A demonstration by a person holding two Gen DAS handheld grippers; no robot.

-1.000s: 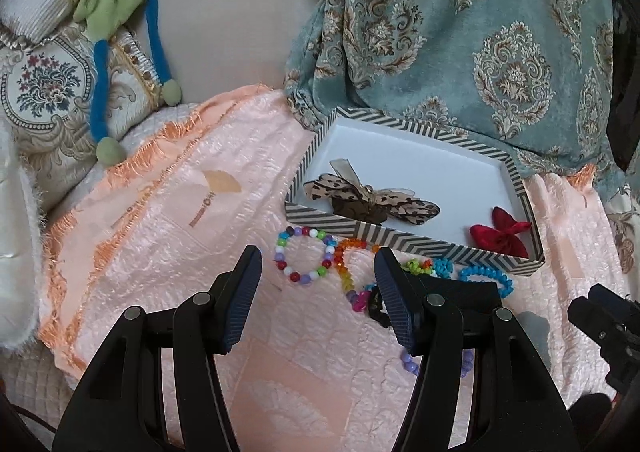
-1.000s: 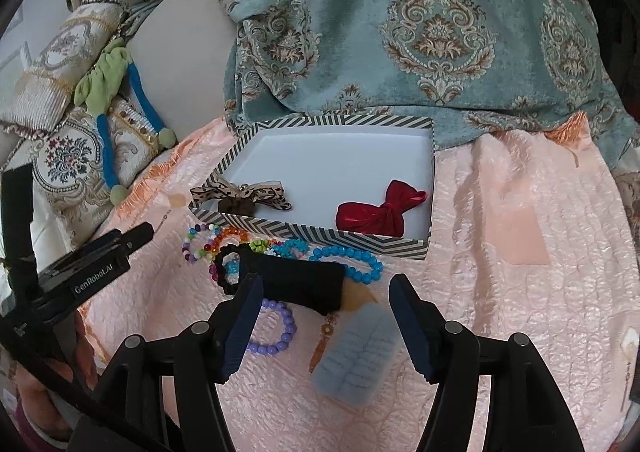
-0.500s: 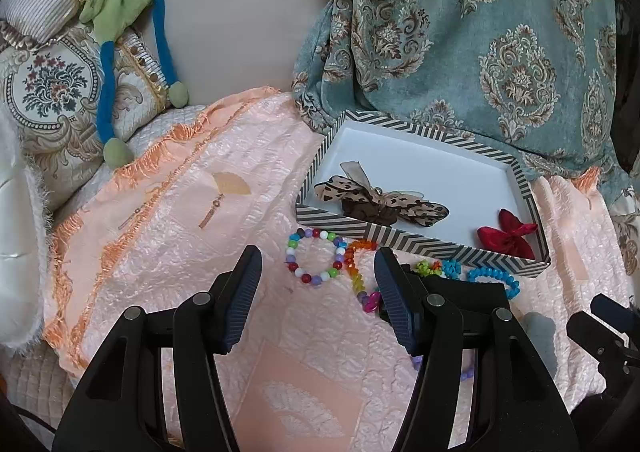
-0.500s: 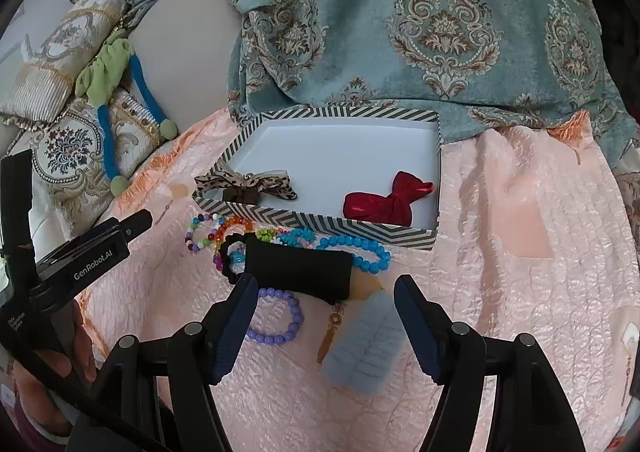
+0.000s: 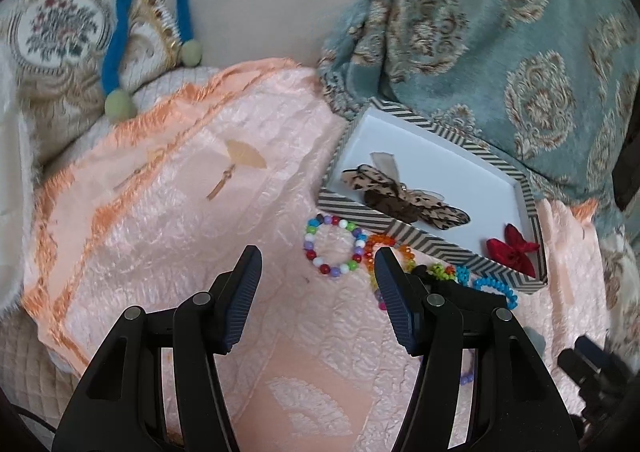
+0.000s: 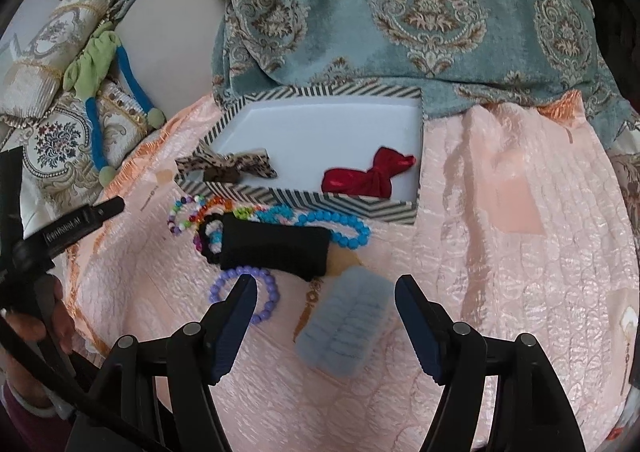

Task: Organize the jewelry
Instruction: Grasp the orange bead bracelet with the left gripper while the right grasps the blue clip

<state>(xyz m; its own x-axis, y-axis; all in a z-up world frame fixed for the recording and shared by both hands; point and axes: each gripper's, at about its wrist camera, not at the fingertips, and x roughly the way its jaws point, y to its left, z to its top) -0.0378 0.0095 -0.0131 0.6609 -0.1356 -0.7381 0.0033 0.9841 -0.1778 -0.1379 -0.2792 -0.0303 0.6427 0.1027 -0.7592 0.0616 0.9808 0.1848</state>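
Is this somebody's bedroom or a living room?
Probably a living room or bedroom at home, on a sofa or bed; I can't tell which. A peach quilt is spread out, embroidered cushions sit to the left, and a teal patterned throw drapes behind the striped box.

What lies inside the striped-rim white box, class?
Inside the white box with striped rim lie a leopard-print bow and a red bow. The near wall hides the floor strip behind it.

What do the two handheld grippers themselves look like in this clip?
Both the left gripper and right gripper are matte black, with silver pivot pins and dark-blue ribbed finger pads. The right view shows white lettering on the left one's side.
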